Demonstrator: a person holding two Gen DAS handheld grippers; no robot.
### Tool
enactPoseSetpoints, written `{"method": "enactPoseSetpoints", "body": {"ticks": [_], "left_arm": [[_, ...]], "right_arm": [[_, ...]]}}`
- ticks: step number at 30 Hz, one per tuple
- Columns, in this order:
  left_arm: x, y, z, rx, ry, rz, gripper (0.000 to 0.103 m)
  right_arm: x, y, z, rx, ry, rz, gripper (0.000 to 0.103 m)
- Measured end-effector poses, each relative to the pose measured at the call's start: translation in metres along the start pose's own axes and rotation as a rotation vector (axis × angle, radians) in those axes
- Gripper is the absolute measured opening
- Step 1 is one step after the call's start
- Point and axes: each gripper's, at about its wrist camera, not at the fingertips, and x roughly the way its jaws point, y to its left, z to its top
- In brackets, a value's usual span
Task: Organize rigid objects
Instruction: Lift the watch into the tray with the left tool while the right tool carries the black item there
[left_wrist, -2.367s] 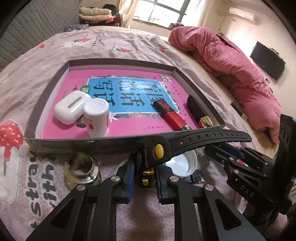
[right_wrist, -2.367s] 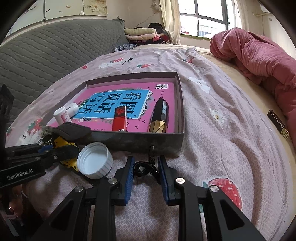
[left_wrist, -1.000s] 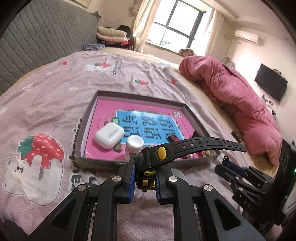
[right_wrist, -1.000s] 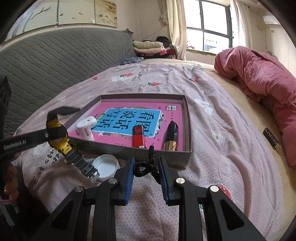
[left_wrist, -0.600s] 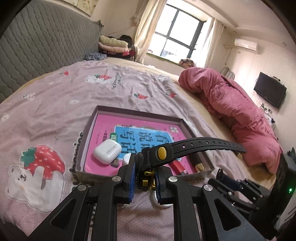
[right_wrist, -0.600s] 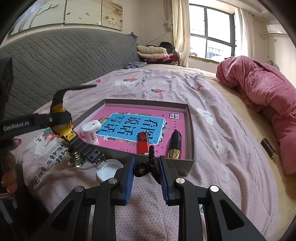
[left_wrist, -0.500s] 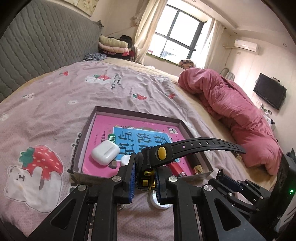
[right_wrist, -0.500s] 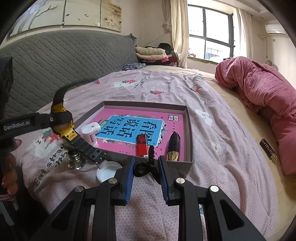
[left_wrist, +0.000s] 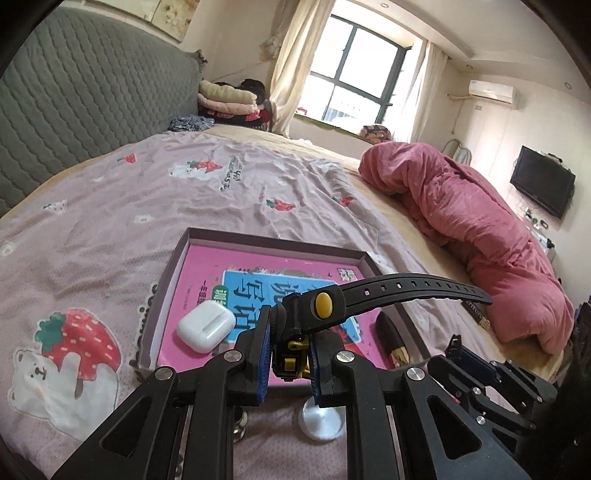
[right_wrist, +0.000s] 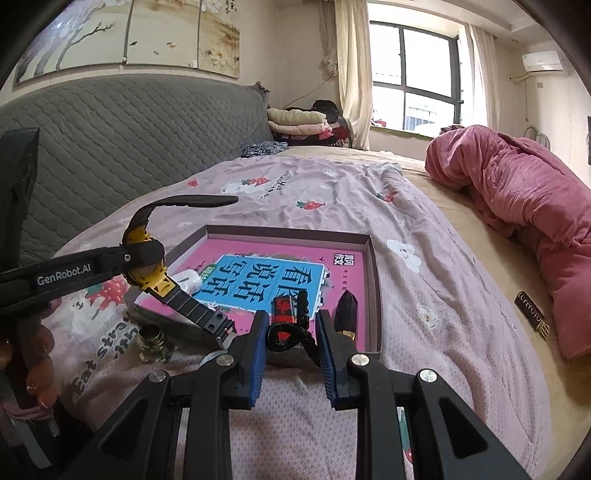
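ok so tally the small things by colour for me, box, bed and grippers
white: 2 (earbud case, lid)
red: 1 (lighter)
black and gold: 1 (tube)
clear glass: 1 (jar)
black and yellow: 1 (watch, in the left gripper)
black: 1 (clip, in the right gripper)
total: 7 in plain view

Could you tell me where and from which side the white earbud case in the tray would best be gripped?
Probably across the two long flat faces of the earbud case, coming from above. It lies flat on the pink book in the near-left corner of the tray, whose wall likely blocks a low approach from the left. Its rounded, smooth ends would slip more easily.
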Motion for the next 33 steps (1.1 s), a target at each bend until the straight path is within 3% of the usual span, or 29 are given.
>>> {"method": "enactPoseSetpoints", "body": {"ticks": [6,13,33], "left_arm": [[0.012,-0.002,0.007,-0.003,-0.003,-0.008,0.017],[0.036,0.000,0.004,-0.014,0.056,-0.029,0.017],[0.078,-0.006,-0.002,0.057,0.163,0.003,0.017]], "right_arm": [[0.004,-0.003,0.005,0.015,-0.004,-0.013,0.026],[0.011,-0.005,0.009,0.016,0.004,-0.037,0.026],[0.038,-0.006,0.012,0.033,0.053,-0.054,0.026]]}}
